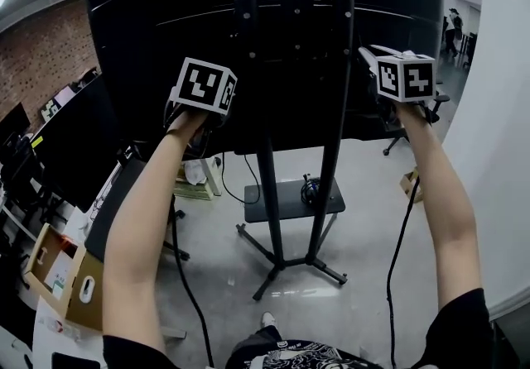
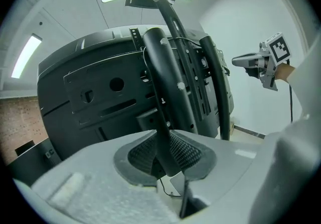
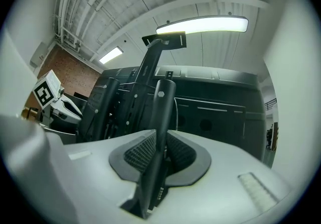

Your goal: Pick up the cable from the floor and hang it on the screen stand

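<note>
The big black screen (image 1: 166,28) shows its back, mounted on a black stand (image 1: 267,169) with two uprights. Both arms are raised to it. My left gripper (image 1: 199,82) is at the left upright; in its own view its jaws (image 2: 168,162) stand apart, with the upright seen through the gap. A thin cable (image 2: 145,65) runs along the upright, and a thin wire shows low in the gap; no pad presses on it. My right gripper (image 1: 373,53) is at the right upright, its jaws (image 3: 160,155) also apart with only the post behind them.
The stand's low shelf (image 1: 281,203) carries a dark coil (image 1: 310,189). Black leads (image 1: 402,243) trail under both arms to the floor. A cardboard box (image 1: 62,276) and desks with monitors (image 1: 58,144) are at left, an office chair (image 1: 397,140) and a white wall (image 1: 497,152) at right.
</note>
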Motion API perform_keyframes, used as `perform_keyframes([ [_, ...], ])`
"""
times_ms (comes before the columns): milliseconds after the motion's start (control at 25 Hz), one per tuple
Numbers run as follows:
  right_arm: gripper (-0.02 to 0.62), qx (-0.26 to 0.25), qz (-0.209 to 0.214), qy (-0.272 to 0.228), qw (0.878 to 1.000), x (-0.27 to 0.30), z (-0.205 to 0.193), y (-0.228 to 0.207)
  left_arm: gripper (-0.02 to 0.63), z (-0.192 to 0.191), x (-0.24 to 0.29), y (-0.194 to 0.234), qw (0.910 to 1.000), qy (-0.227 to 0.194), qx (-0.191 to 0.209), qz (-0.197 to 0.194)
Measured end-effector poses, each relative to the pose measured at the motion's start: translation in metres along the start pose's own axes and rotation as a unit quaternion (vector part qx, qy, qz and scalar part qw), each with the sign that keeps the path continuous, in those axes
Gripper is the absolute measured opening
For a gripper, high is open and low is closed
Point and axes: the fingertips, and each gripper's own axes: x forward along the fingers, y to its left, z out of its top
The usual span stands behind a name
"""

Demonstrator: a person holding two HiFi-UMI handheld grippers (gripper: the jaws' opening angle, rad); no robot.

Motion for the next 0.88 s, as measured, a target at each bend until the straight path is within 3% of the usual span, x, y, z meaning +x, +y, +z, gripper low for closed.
perform_keyframes([
  [400, 0.011, 0.001, 0.04, 0.015, 0.999, -0.044, -0.03, 0.071, 0.031, -0.001, -0.033, -0.081, 0.9965, -0.063, -0.011, -0.054],
  [880, 0.005, 0.043, 0.075, 0.004, 0.996, -0.101, -0.036, 0.189, 0.003, -0.018, -0.098, -0.14, 0.982, -0.142, -0.024, -0.122],
])
